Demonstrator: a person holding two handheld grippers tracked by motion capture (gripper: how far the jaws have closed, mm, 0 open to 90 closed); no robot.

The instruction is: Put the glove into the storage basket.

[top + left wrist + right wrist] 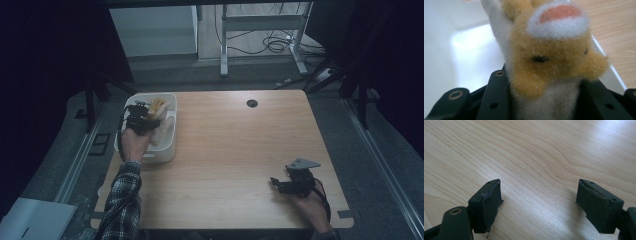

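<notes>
A tan and white plush toy (554, 57) with a pink patch sits between the jaws of my left gripper (546, 83), which press on its white lower part from both sides. From above, that gripper (142, 110) hangs over the white bin (174, 131) at the table's left edge, the plush toy (158, 107) poking out ahead of it. Other pale items lie in the bin. Near the front right of the table, my right gripper (275, 183) is held low and open. Its jaws stand wide apart over bare wood (539, 186).
The wooden table (235, 150) has a round black cable hole (252, 103) near its far edge. Beyond it stand a metal desk frame (224, 50) and loose cables (277, 44) on the floor. A white sheet (30, 220) lies at the bottom left.
</notes>
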